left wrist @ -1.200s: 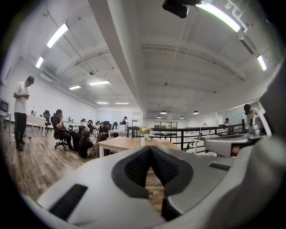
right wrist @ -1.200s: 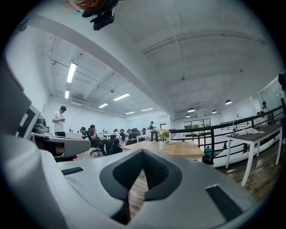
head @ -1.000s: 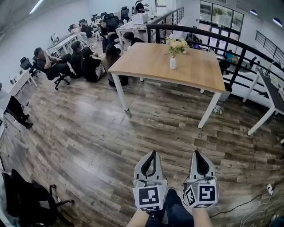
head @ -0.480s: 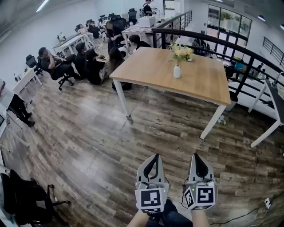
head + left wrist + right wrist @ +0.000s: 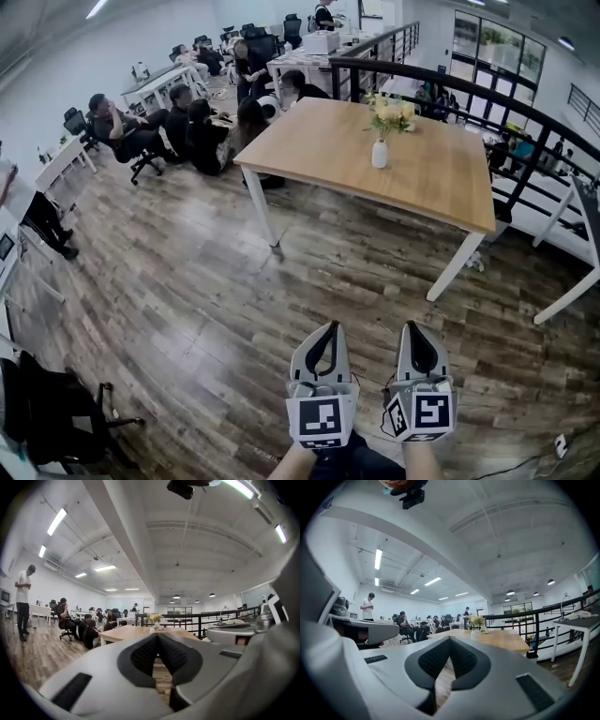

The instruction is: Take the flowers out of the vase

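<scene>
A small white vase [image 5: 380, 154] holding yellow and white flowers [image 5: 390, 109] stands upright on a light wooden table [image 5: 319, 145] far ahead. The vase [image 5: 153, 627] and the flowers [image 5: 476, 620] also show small in both gripper views. My left gripper [image 5: 325, 328] and my right gripper [image 5: 415, 327] hang side by side at the bottom of the head view, over the wood floor, far from the table. Both point level toward the table. Both are shut with nothing between their jaws.
Several people [image 5: 192, 127] sit on office chairs at the table's far left. A black railing [image 5: 469, 84] runs behind the table. Another white desk [image 5: 586, 206] stands at the right. A black chair [image 5: 52, 422] sits at the near left. A person [image 5: 23, 599] stands at the left.
The table with the vase has come closer and lower in the head view. Both grippers have moved forward together and stay shut.
</scene>
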`<action>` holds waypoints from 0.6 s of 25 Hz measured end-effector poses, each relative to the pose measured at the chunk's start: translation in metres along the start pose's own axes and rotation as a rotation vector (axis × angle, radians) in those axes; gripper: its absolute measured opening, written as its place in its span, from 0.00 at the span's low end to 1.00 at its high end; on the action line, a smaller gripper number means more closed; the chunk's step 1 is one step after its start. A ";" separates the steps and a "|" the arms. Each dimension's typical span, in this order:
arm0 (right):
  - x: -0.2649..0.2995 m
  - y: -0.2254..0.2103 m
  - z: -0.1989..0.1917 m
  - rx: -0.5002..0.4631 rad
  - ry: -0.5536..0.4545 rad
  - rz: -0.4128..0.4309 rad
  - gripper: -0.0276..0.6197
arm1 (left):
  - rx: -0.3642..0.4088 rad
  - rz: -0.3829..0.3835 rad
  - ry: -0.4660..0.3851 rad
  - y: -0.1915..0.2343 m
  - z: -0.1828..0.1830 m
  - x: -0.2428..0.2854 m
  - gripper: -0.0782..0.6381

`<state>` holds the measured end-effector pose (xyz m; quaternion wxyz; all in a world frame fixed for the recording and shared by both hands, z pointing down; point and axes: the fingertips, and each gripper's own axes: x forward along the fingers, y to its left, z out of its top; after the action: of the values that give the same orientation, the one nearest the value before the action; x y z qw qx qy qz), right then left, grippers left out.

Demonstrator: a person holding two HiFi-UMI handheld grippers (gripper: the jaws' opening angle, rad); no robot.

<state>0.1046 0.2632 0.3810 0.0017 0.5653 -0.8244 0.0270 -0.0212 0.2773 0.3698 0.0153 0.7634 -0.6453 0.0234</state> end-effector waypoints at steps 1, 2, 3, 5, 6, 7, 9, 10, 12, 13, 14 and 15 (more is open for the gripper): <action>0.002 -0.001 -0.001 0.003 0.000 0.003 0.03 | -0.005 0.002 0.017 -0.001 -0.002 0.002 0.14; 0.004 -0.002 -0.001 0.004 0.003 0.007 0.03 | -0.015 0.005 0.043 -0.001 -0.004 0.003 0.14; 0.007 -0.002 0.000 0.004 0.006 0.011 0.03 | -0.023 0.009 0.063 -0.001 -0.006 0.004 0.14; 0.011 -0.003 0.000 0.011 0.005 0.016 0.03 | -0.019 0.016 0.061 0.001 -0.006 0.007 0.14; 0.013 -0.003 -0.001 0.014 0.005 0.018 0.03 | -0.010 0.019 0.047 0.003 -0.005 0.009 0.14; 0.014 -0.003 -0.002 0.016 0.006 0.019 0.03 | -0.005 0.022 0.039 0.004 -0.005 0.011 0.14; 0.018 -0.003 -0.004 0.016 0.017 0.022 0.03 | 0.000 0.026 0.037 0.007 -0.008 0.015 0.14; 0.020 -0.003 -0.006 0.017 0.023 0.022 0.03 | 0.003 0.026 0.036 0.008 -0.010 0.018 0.14; 0.025 -0.003 -0.010 0.020 0.032 0.021 0.03 | -0.002 0.024 0.043 0.011 -0.016 0.024 0.14; 0.028 -0.003 -0.012 0.020 0.033 0.020 0.03 | -0.006 0.021 0.045 0.012 -0.017 0.028 0.14; 0.032 -0.004 -0.013 0.019 0.032 0.018 0.03 | -0.008 0.017 0.045 0.013 -0.018 0.032 0.14; 0.036 -0.004 -0.013 0.017 0.032 0.017 0.03 | -0.009 0.013 0.043 0.014 -0.017 0.037 0.14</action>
<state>0.0953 0.2285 0.3952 0.0100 0.5579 -0.8287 0.0432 -0.0294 0.2397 0.3891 0.0326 0.7584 -0.6499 0.0371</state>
